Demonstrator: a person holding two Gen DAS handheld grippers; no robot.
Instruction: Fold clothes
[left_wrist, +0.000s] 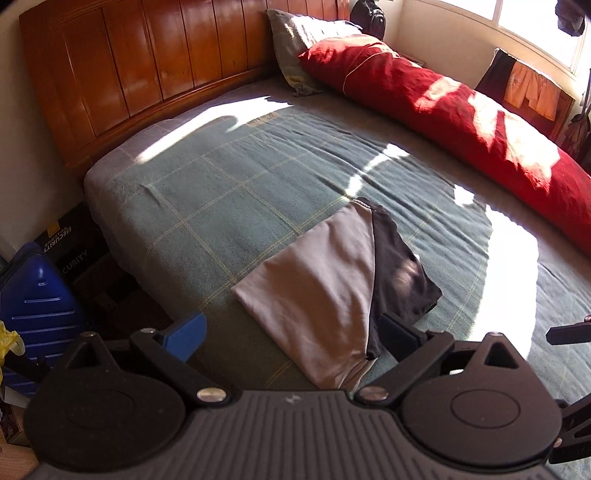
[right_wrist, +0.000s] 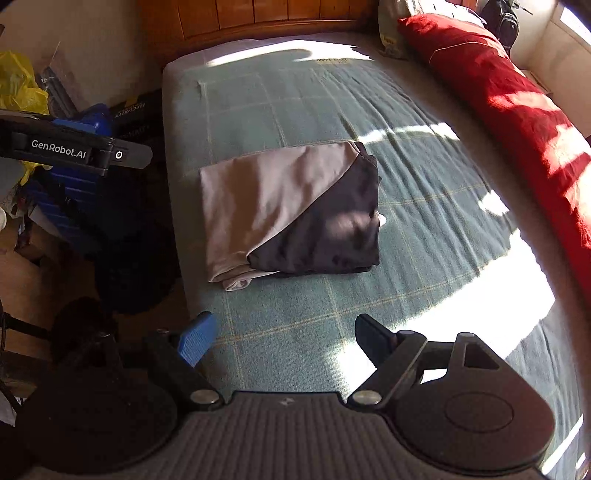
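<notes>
A folded garment (left_wrist: 321, 280), grey on one side and black on the other, lies flat on the green checked blanket (left_wrist: 229, 192) near the bed's left edge. In the left wrist view my left gripper (left_wrist: 291, 332) hovers above the garment's near end, open, and its fingers touch no cloth. The right wrist view shows the same garment (right_wrist: 273, 199) farther ahead. My right gripper (right_wrist: 284, 338) stands open over bare blanket (right_wrist: 424, 177), short of the garment, with nothing between its fingers. The left gripper's body (right_wrist: 74, 151) shows at the left edge of that view.
A long red duvet roll (left_wrist: 461, 122) lies along the bed's right side, with a grey pillow (left_wrist: 295, 44) at the wooden headboard (left_wrist: 140, 62). A blue suitcase (left_wrist: 37, 306), dark boxes and a yellow bag (right_wrist: 18, 85) crowd the floor left of the bed.
</notes>
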